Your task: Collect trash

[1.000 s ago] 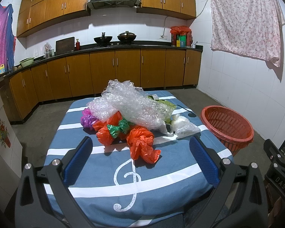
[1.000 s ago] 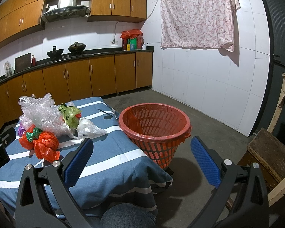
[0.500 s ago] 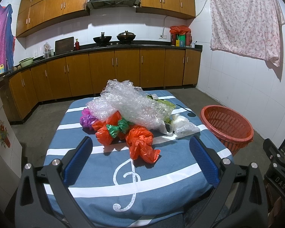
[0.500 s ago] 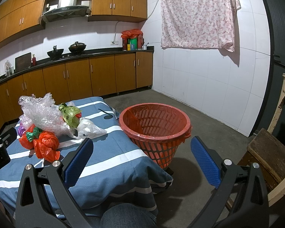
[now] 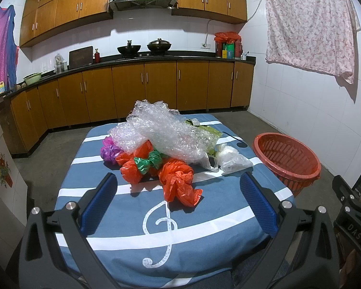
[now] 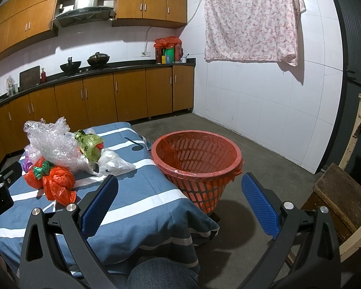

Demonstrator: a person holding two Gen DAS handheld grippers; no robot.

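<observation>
Fingers spread on both the left gripper [image 5: 179, 198] and right gripper [image 6: 179, 198], empty; one red basket [image 6: 197, 166]; three orange bags [image 5: 178, 183].

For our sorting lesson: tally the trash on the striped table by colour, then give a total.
Orange bags: 2, perhaps more hidden
Dark green bag: 1
Purple bag: 1
Yellow-green bag: 1
White bag: 1
Clear bubble wrap: 1 heap
Total: 7
</observation>
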